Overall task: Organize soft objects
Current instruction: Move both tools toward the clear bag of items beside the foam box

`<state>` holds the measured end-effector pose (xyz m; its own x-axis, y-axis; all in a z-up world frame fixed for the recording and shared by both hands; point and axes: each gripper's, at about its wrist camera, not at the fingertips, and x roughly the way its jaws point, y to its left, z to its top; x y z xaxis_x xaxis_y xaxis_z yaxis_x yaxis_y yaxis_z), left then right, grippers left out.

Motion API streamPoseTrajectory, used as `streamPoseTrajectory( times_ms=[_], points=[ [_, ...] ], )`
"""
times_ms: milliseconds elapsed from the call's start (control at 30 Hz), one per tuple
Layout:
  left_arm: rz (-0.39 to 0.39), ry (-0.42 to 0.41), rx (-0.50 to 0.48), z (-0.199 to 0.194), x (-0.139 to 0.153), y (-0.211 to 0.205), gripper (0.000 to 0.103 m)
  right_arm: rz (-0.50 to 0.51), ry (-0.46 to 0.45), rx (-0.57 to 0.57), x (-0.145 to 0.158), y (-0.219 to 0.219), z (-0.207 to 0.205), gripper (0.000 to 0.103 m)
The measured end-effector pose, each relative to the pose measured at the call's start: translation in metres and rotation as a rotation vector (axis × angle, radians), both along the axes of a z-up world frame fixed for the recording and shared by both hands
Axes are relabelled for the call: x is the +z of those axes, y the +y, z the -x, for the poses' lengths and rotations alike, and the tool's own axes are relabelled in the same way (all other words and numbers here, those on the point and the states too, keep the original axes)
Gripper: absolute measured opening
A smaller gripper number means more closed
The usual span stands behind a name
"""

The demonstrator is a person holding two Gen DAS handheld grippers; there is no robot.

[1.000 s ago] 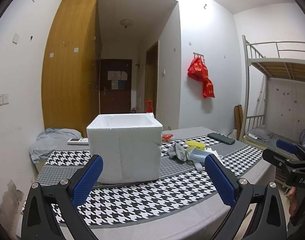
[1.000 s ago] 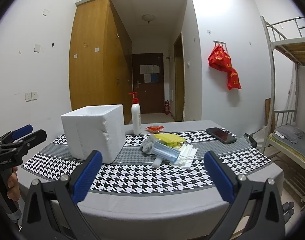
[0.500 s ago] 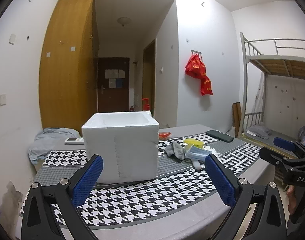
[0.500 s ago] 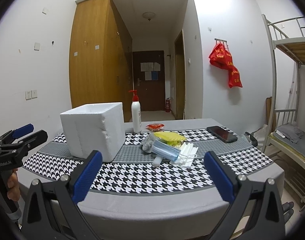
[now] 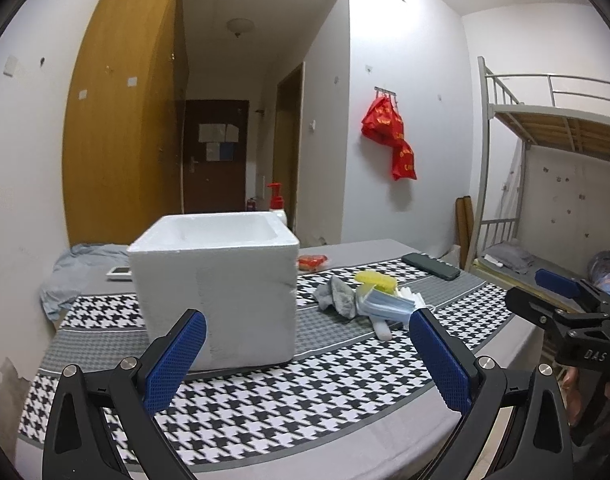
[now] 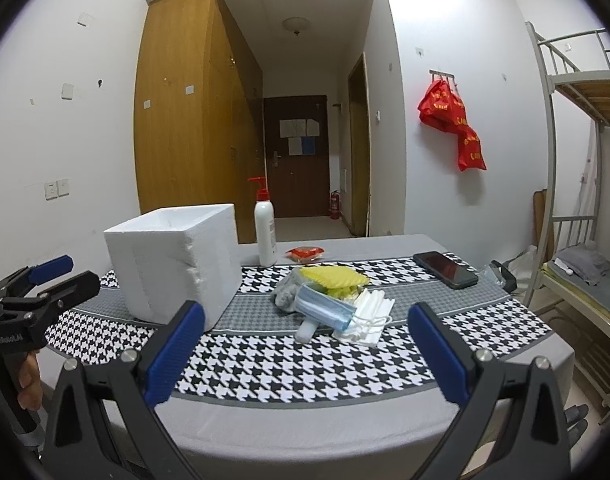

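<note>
A white foam box (image 5: 217,280) (image 6: 173,260) stands open-topped on the houndstooth tablecloth (image 5: 305,392) (image 6: 289,360). To its right lies a pile of soft things: a grey cloth (image 5: 337,296) (image 6: 285,294), a yellow sponge (image 5: 375,280) (image 6: 333,276), blue face masks (image 5: 385,304) (image 6: 325,308) and white folded cloths (image 6: 371,310). My left gripper (image 5: 307,360) is open and empty, near the table's front edge before the box. My right gripper (image 6: 305,356) is open and empty too, short of the pile.
A white pump bottle (image 6: 265,236) stands behind the box. A red packet (image 6: 305,253) and a black phone (image 6: 445,269) lie at the back and right. A grey garment (image 5: 77,276) lies at the table's far left. A bunk bed (image 6: 585,200) stands to the right.
The left gripper has swung a little left and come closer to the box, which now looks larger and more central. The right gripper has barely moved. Both stay open.
</note>
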<state>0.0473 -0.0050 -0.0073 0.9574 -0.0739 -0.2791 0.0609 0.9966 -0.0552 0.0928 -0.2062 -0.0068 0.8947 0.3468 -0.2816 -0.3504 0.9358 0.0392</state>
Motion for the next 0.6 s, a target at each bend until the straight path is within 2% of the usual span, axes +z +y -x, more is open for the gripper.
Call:
streamPoseTrajectory(
  times_ms=[233,600],
  points=[
    [-0.022,0.000,-0.056,-0.014,0.005,-0.015,0.102,0.017,0.024,-0.014,0.000,-0.004,-0.024,0.103],
    [-0.036,0.072,-0.108,-0.048,0.002,-0.031,0.102,0.049,0.085,-0.020,-0.008,-0.008,-0.053,0.103]
  ],
)
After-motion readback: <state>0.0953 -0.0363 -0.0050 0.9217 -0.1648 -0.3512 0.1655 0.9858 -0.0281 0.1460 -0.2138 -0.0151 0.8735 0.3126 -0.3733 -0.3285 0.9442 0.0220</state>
